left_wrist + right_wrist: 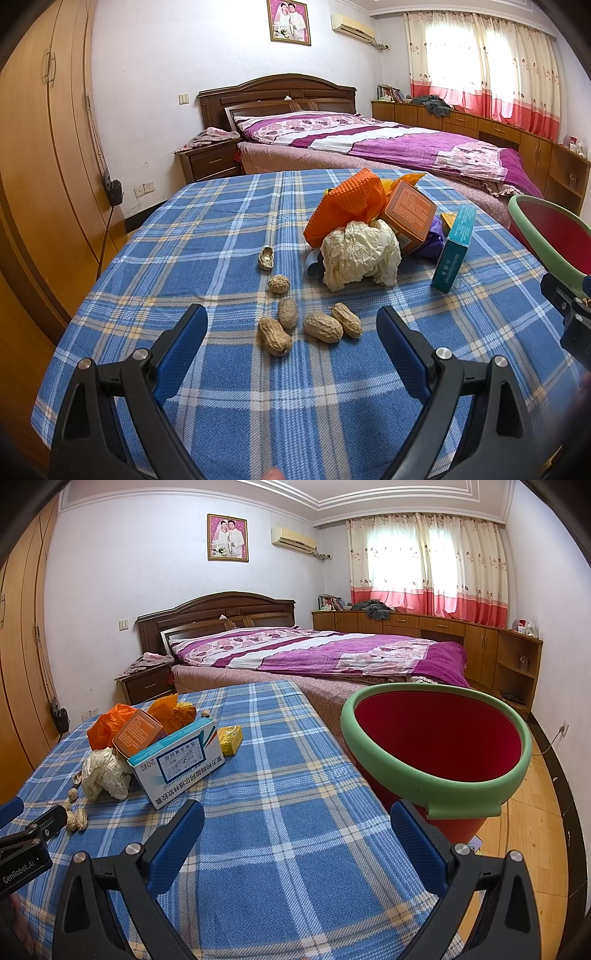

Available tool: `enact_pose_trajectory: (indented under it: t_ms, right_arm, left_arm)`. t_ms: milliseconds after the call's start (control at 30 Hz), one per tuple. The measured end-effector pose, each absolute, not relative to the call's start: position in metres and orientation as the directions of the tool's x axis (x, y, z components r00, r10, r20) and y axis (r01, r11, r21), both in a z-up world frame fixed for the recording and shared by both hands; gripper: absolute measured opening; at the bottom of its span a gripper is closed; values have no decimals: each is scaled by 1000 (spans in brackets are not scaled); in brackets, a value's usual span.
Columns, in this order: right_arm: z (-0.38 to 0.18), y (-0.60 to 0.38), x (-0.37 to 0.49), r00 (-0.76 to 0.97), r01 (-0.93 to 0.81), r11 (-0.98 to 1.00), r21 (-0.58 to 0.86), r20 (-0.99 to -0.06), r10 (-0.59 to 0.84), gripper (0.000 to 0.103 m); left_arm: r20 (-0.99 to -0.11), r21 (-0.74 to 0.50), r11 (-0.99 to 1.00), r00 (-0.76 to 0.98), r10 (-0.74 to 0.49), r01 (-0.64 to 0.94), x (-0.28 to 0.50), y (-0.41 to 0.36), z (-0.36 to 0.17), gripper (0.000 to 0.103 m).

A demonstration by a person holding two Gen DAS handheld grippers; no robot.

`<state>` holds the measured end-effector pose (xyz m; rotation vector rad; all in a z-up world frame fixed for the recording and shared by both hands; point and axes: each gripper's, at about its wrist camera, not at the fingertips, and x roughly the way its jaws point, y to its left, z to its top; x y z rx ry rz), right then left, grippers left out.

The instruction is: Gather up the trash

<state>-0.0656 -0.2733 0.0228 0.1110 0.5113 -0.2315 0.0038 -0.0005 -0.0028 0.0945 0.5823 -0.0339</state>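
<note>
Trash lies on the blue plaid tablecloth [207,236]. Several peanuts [322,326] sit just ahead of my open left gripper [291,317], with nothing between its fingers. Behind them are a crumpled white paper [360,254], an orange bag [343,203], an orange box [408,210] and a teal-and-white medicine box [456,247]. In the right wrist view the medicine box [177,762], crumpled paper [103,773] and a small yellow box [229,740] lie left of my open right gripper [297,812]. A red bin with a green rim [436,746] stands off the table's right edge.
A bed with a purple cover [325,651] stands beyond the table. A wooden wardrobe [40,155] lines the left wall, low cabinets [480,642] the right. A nightstand [210,162] sits by the bed. The other gripper's tip [26,830] shows at the left.
</note>
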Motion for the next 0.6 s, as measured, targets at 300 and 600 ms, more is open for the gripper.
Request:
enact_pose_trajectory:
  t_ms: [300, 600]
  right_arm:
    - [23, -274, -65, 847, 247, 968, 48, -496, -191, 103]
    - [23, -274, -65, 846, 247, 968, 47, -497, -191, 103]
  left_arm:
    - [-551, 80, 995, 834, -5, 59, 4, -1, -3, 93]
    - [-552, 80, 995, 834, -5, 59, 4, -1, -2, 93]
